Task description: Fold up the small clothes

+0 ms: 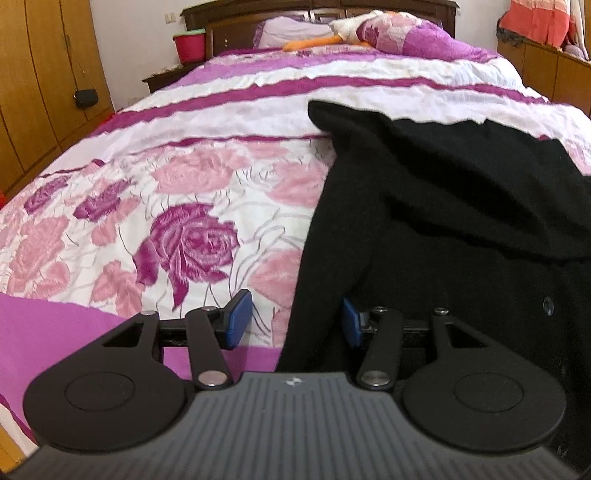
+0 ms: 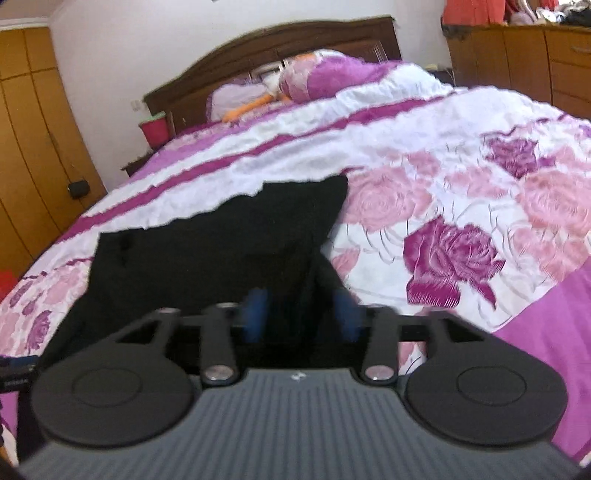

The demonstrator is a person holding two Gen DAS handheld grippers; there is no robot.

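A black garment (image 1: 461,206) lies spread on the flowered bedspread (image 1: 177,206), with a small button (image 1: 547,305) near its lower right. My left gripper (image 1: 294,325) stands open at the garment's left edge. Its left blue pad (image 1: 238,319) is over the bedspread, and its right pad (image 1: 351,326) is half hidden under the black cloth. In the right wrist view the same garment (image 2: 207,251) fills the lower left. My right gripper (image 2: 300,318) is open over it, blurred, with a ridge of black cloth between the separated pads and neither pad pressing on it.
Pillows (image 1: 413,35) and an orange and white plush toy (image 1: 325,37) lie at the dark wooden headboard (image 2: 280,40). A red bucket (image 1: 189,46) stands on the nightstand at the left. Wooden wardrobes (image 1: 40,74) line the left wall, and a dresser (image 2: 524,55) stands at the right.
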